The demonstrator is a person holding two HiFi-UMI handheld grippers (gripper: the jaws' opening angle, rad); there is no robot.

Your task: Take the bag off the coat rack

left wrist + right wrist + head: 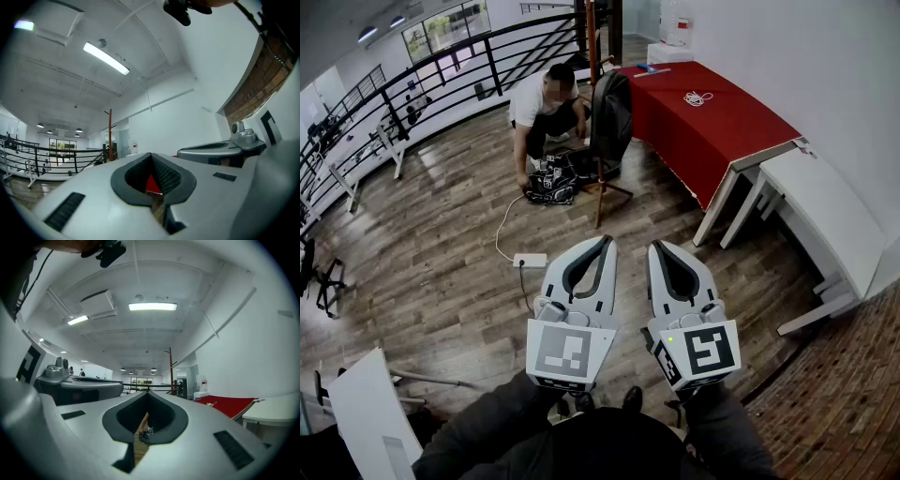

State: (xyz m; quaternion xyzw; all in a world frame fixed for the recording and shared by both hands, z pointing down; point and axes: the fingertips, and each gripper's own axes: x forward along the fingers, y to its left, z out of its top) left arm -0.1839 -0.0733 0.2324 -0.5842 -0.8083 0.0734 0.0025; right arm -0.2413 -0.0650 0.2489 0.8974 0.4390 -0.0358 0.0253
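Note:
A black bag [611, 117] hangs on the wooden coat rack [592, 52] at the far middle of the room, next to the red table. Both grippers are held low and close to me, side by side, well short of the rack. The left gripper [605, 243] is shut and holds nothing. The right gripper [659, 247] is also shut and empty. In the left gripper view the rack's pole [110, 133] stands far off behind the shut left gripper [151, 155]. The right gripper view shows the pole [170, 371] beyond the shut right gripper [148, 393].
A person [542, 101] crouches left of the rack over a second black bag [551, 180] on the wood floor. A white power strip [530, 261] with its cable lies between us. The red table [712, 122] and a white table [825, 202] stand at the right. Black railings [441, 84] run along the left.

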